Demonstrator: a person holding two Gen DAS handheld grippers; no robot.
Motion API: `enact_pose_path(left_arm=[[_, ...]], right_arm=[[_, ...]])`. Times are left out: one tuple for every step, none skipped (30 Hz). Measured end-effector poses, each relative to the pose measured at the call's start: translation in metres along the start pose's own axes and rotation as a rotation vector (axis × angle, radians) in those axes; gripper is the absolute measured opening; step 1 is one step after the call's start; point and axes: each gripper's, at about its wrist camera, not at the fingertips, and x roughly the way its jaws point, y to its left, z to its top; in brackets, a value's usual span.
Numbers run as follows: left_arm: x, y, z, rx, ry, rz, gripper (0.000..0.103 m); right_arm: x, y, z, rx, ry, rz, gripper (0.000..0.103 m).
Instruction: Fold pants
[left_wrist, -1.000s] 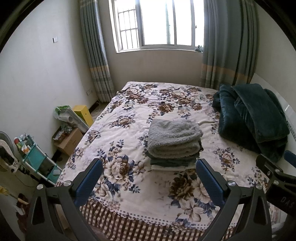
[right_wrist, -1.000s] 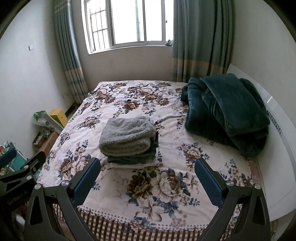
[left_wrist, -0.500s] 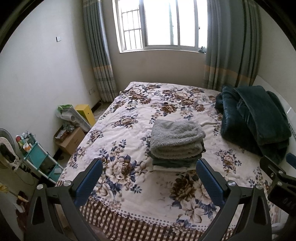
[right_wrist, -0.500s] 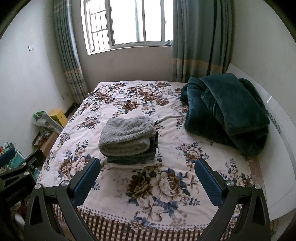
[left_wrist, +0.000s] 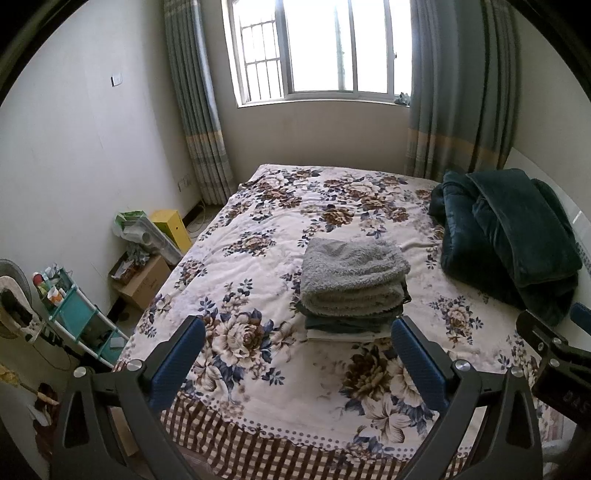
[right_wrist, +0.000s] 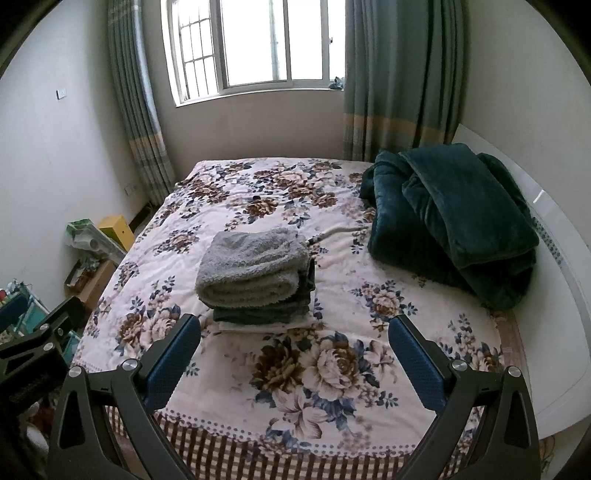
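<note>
**Bedroom, folded stack on the bed, both jaws wide and empty**

A small bedroom with a barred window (left_wrist: 325, 51) on the far wall, grey-green curtains (left_wrist: 195, 110) at either side, and a bed (left_wrist: 258, 258) under a floral cover filling most of the floor. On the right of the bed, a dark green blanket (left_wrist: 517, 236) lies heaped near the white headboard. At the left wall stand a cardboard box (left_wrist: 146, 280), a yellow box (left_wrist: 171, 227) and a teal rack (left_wrist: 79, 317).

The folded pants (left_wrist: 351, 273), a fluffy grey piece, top a neat stack of darker and white folded items near the middle of the bed. The left gripper (left_wrist: 297, 336) hangs at the near edge of the bed, jaws spread wide and holding nothing; the stack lies just beyond them, toward the right finger. The right gripper (right_wrist: 293, 332) hovers beside it, jaws equally wide and empty, with the pants (right_wrist: 255, 264) beyond and toward its left finger. Neither touches the stack.
</note>
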Motion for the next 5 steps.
enact_pose_path(left_arm=[[-0.0004, 0.0003, -0.0004, -0.002, 0.002, -0.002, 0.103], [-0.0007, -0.0001, -0.0007, -0.002, 0.002, -0.006, 0.103], [-0.0009, 0.0002, -0.0013, -0.001, 0.000, -0.009, 0.103], [-0.0014, 0.0009, -0.0020, 0.000, -0.002, -0.011, 0.103], [-0.0019, 0.0013, -0.0018, 0.000, -0.003, -0.014, 0.103]], right_arm=[[-0.0001, -0.0006, 0.0000, 0.001, 0.001, 0.000, 0.103], [-0.0005, -0.0009, 0.0000, 0.002, 0.001, -0.001, 0.103], [-0.0004, -0.0003, 0.0000, -0.001, 0.000, -0.001, 0.103], [-0.0003, -0.0005, -0.0001, -0.001, 0.000, 0.000, 0.103], [-0.0005, -0.0008, 0.0000, -0.001, 0.000, 0.001, 0.103]])
